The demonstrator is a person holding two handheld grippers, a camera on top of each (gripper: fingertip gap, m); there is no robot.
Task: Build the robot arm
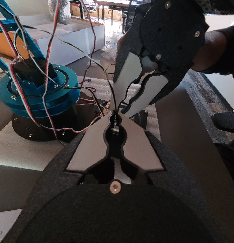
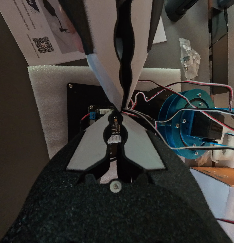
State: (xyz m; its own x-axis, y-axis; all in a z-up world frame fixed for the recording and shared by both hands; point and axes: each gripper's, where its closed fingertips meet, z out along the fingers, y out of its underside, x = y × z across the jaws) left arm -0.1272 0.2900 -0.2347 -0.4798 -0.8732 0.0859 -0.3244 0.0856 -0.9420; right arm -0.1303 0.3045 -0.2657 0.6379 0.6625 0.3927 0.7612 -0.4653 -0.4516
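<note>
Two grippers, left gripper and right gripper, tip-to-tip, each pinched closed on the servo wires, tight beside the blue turntable.

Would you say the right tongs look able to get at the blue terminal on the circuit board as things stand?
Probably yes: the blue terminal lies uncovered just beside the tips of the right tongs, while the left tongs and the wires they pinch sit on the far side.

Left hand-held gripper: speckled black body, pale grey finger pads with wavy black-edged inner profile, one silver screw at centre. Right hand-held gripper: same build; several silver screws along black side plate. Dark sleeve behind.
</note>
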